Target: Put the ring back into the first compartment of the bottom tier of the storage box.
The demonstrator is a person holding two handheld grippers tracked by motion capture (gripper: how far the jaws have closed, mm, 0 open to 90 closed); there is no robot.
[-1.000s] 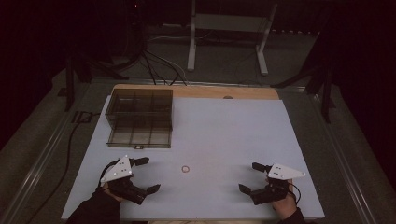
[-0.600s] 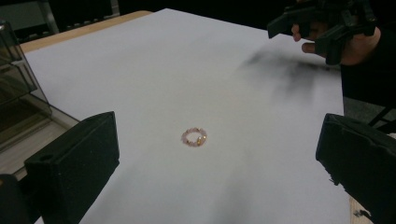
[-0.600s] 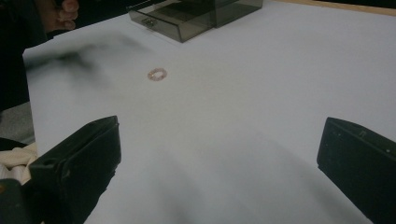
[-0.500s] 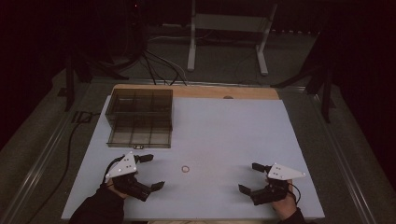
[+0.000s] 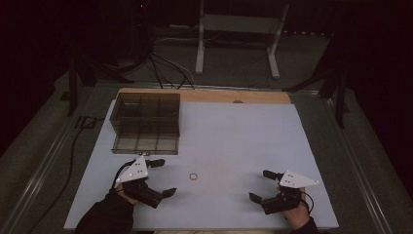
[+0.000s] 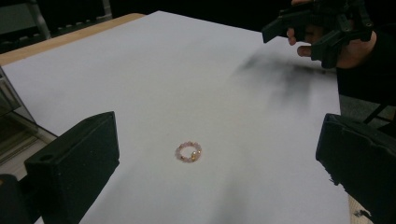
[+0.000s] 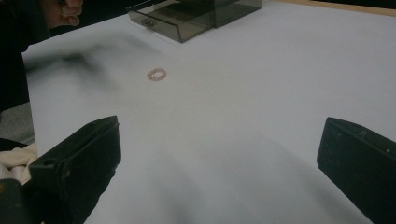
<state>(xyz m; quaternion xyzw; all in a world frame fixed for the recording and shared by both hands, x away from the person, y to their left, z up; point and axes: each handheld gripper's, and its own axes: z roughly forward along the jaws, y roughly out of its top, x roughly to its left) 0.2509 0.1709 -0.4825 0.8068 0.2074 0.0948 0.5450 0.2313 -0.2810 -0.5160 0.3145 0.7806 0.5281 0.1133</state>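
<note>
A small pink bead bracelet (image 5: 194, 176) lies flat on the white table mat (image 5: 234, 141). In the left gripper view the bracelet (image 6: 188, 152) sits just ahead, between the two wide-apart jaws. My left gripper (image 5: 162, 177) is open, a short way left of the bracelet, aimed at it. My right gripper (image 5: 263, 185) is open near the front right of the mat, well away from the bracelet (image 7: 157, 74), with nothing between its jaws. The right gripper (image 6: 310, 29) also appears far off in the left gripper view.
A smoky transparent drawer box (image 5: 146, 122) with compartments stands at the back left of the mat, its drawer (image 7: 168, 22) pulled out toward me. A wooden table edge (image 5: 204, 95) runs behind the mat. Cables and a stand lie on the floor beyond.
My left gripper has moved right and a little forward, closer to the bracelet. The right gripper has stayed put.
</note>
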